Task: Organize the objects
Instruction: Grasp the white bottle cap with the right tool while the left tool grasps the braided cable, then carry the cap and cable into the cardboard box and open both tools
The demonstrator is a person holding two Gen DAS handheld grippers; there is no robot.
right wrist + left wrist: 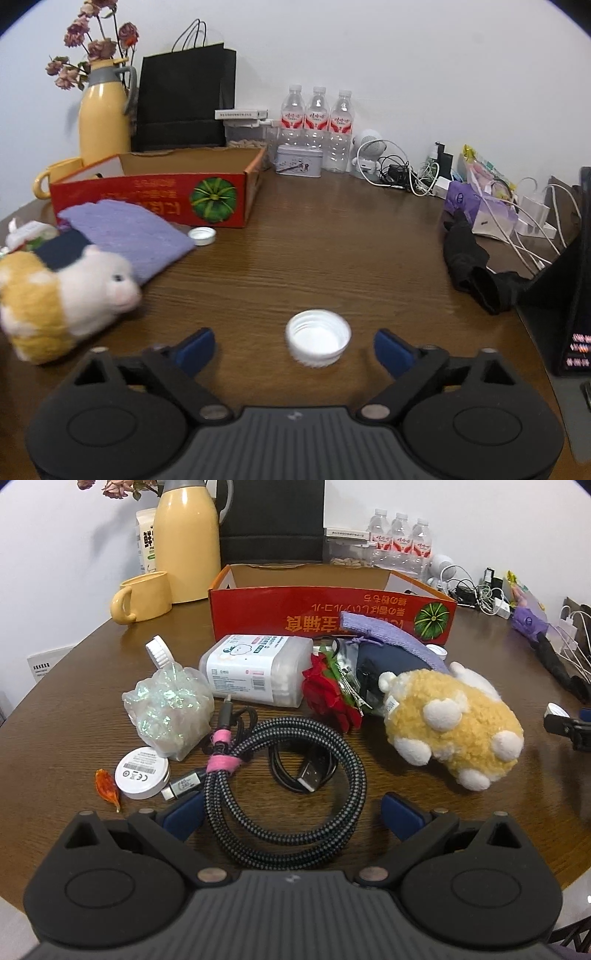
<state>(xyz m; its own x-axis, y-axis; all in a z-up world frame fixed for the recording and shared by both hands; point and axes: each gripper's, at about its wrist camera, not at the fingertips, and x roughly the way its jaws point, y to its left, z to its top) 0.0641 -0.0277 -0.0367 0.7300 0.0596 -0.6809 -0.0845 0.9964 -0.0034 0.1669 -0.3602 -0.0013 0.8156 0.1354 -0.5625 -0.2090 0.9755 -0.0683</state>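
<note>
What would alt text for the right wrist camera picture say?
An open right gripper hovers over a wooden table with a white bottle cap lying open side up between its blue fingertips, untouched. A plush hamster lies to the left, a red cardboard box behind it.

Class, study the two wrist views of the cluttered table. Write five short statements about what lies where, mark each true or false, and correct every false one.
1. A white bottle cap lies open side up between the right gripper's spread fingers. True.
2. The red cardboard box is full of objects. False: what shows of its inside is empty.
3. The braided cable is coiled and tied with a pink strap. True.
4. The plush toy sits inside the box. False: it lies on the wooden table, in front of the box.
5. The left gripper is clamped shut on the cable. False: its fingers stand wide open around the coil.
</note>
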